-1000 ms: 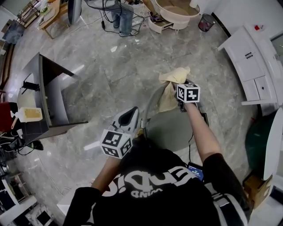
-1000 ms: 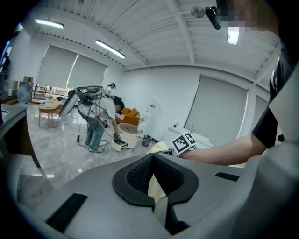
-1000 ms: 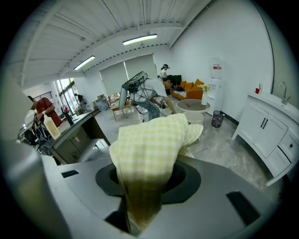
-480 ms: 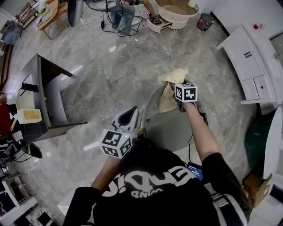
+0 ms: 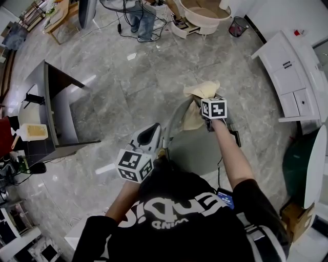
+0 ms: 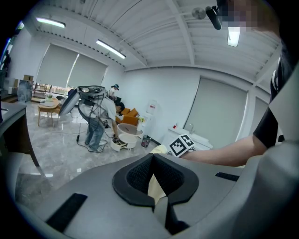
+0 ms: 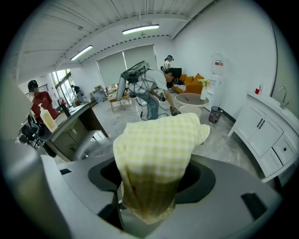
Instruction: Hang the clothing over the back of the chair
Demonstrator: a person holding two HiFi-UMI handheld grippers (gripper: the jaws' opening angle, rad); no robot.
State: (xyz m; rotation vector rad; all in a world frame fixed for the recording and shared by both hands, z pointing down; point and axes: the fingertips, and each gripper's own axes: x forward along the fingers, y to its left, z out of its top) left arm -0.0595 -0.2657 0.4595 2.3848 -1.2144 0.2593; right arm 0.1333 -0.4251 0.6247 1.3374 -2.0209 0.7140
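Observation:
A pale yellow checked garment [image 5: 199, 100] lies over the top of the grey chair's back [image 5: 174, 120] and hangs down toward the seat [image 5: 197, 153]. My right gripper [image 5: 204, 113] is at the garment, under its marker cube. Its jaws are opening, and in the right gripper view the cloth [image 7: 156, 154] drapes loosely between them, hiding the right gripper's [image 7: 154, 161] tips. My left gripper [image 5: 152, 129] stays beside the chair back's left end. In the left gripper view the left gripper's [image 6: 152, 156] tips meet. I cannot tell what the pale sliver behind them is.
A dark grey desk [image 5: 54, 110] with a bottle [image 5: 31, 133] stands at the left. White cabinets [image 5: 289, 77] line the right. At the top are a round white tub [image 5: 205, 13], a bin [image 5: 238, 25] and a standing person [image 5: 139, 20]. Marble floor surrounds the chair.
The right gripper's marker cube has crept slightly left and up. The garment stays on the chair back. The left gripper has not moved.

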